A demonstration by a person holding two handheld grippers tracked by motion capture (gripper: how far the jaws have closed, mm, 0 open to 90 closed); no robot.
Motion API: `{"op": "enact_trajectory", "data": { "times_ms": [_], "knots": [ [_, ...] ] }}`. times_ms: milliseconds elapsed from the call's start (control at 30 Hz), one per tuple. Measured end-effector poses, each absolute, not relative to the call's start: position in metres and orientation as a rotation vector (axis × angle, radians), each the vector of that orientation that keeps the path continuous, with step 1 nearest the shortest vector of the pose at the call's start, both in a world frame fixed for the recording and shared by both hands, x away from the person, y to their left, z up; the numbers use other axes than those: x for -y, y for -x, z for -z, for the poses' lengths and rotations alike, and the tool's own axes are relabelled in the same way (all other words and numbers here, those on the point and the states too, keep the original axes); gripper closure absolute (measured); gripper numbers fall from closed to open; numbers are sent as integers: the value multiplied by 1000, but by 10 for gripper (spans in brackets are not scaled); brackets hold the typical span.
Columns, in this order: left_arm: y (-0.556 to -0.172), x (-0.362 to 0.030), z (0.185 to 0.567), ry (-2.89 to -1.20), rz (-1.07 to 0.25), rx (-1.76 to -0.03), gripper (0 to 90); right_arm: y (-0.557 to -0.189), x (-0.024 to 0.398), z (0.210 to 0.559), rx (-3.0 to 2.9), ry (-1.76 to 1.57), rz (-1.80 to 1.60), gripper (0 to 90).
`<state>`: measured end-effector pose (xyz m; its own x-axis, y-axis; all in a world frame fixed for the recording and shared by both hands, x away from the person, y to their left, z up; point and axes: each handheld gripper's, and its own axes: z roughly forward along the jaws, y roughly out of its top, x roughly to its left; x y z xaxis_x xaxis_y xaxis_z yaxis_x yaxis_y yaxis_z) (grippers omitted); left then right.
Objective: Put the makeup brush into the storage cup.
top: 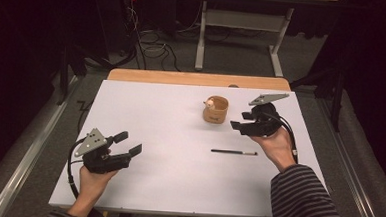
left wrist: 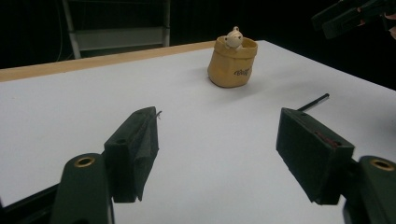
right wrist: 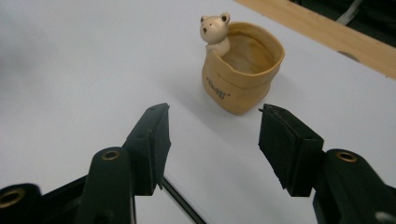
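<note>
Right gripper (right wrist: pixel 212 140) spread and empty, bear cup (right wrist: pixel 242 67) just ahead, left gripper (top: pixel 129 142) spread, well apart.

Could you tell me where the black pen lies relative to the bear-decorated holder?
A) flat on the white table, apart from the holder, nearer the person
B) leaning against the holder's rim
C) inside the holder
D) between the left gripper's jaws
A: the black pen lies flat on the white table, clear of the holder.

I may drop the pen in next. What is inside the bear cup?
The bear cup looks empty: bare tan inner wall shows, with a small bear figure on its rim. Its bottom is hidden by the near wall.
</note>
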<state>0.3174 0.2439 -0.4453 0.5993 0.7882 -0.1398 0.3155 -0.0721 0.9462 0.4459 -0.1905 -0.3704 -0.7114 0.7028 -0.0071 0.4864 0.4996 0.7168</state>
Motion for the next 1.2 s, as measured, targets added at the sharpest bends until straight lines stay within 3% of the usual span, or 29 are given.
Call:
{"op": "enact_trajectory", "data": {
  "times_ms": [367,1200],
  "knots": [
    [-318,-244,445,-1658,-493,-926,302,-446,187,367,-2497,-963,-927,419],
    [-318,-243,446,-1664,-489,-926,302,-448,183,371,-2616,-933,-808,486]
  ]
}}
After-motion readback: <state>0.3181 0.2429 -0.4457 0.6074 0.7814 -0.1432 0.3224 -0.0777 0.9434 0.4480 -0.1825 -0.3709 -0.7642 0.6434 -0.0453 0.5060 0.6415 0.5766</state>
